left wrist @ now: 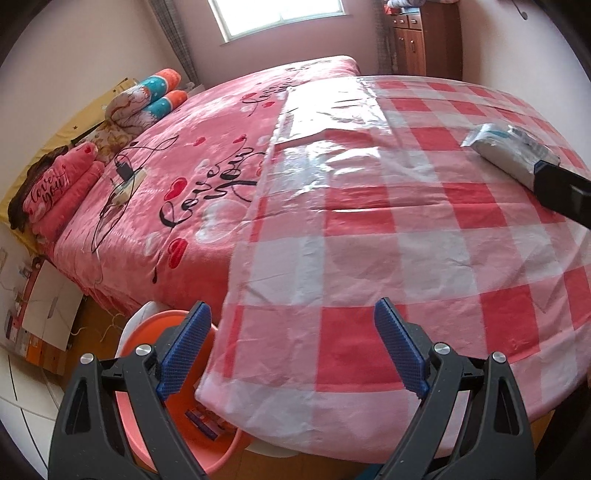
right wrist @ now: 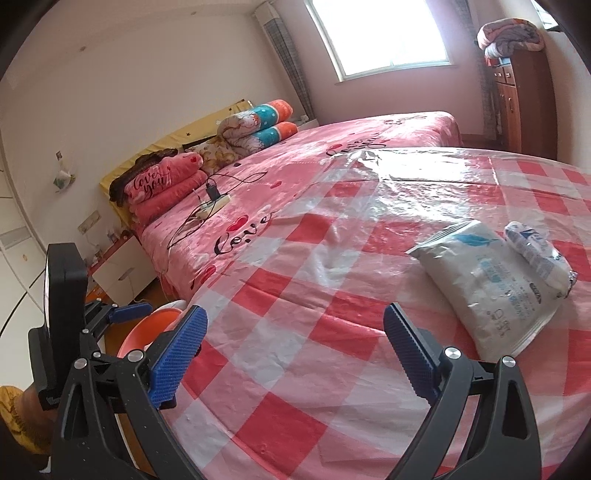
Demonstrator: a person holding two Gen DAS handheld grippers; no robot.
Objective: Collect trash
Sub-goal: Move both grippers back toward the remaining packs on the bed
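On the right side of the checked cloth lies a flat white packet with blue print (right wrist: pixel 491 291), and a smaller crumpled white wrapper (right wrist: pixel 537 260) rests on its far right edge, touching it. The left wrist view shows the same packet (left wrist: pixel 508 147) far off to the right, partly hidden behind a black part of the other tool. Both pieces sit on a table (right wrist: pixel 295 369) covered by a red-and-white checked cloth under a clear, shiny plastic sheet.

Right gripper (right wrist: pixel 295 354) hangs over the near part of the table, its blue ribbed fingers spread wide with nothing between them; the packet lies just beyond and to the right of its right finger. Left gripper (left wrist: pixel 293 350) hangs over the near left edge of the table, its blue fingers likewise spread wide and holding nothing.

Below that edge, on the floor to the left, stands an orange basin (left wrist: pixel 184 413) with a few small purple and pale items lying in its bottom; the right wrist view catches its rim (right wrist: pixel 147 328) beside the table.

Beyond the table stretches a bed with a pink heart-print blanket (left wrist: pixel 207 173), a power strip with a black charger (right wrist: pixel 213 197) lying on it, and folded bedding and pillows (right wrist: pixel 255 125) piled at its head against the left wall. Farther off are a bright window (right wrist: pixel 376 33) and, at the far right, a brown wooden cabinet (right wrist: pixel 524 99)
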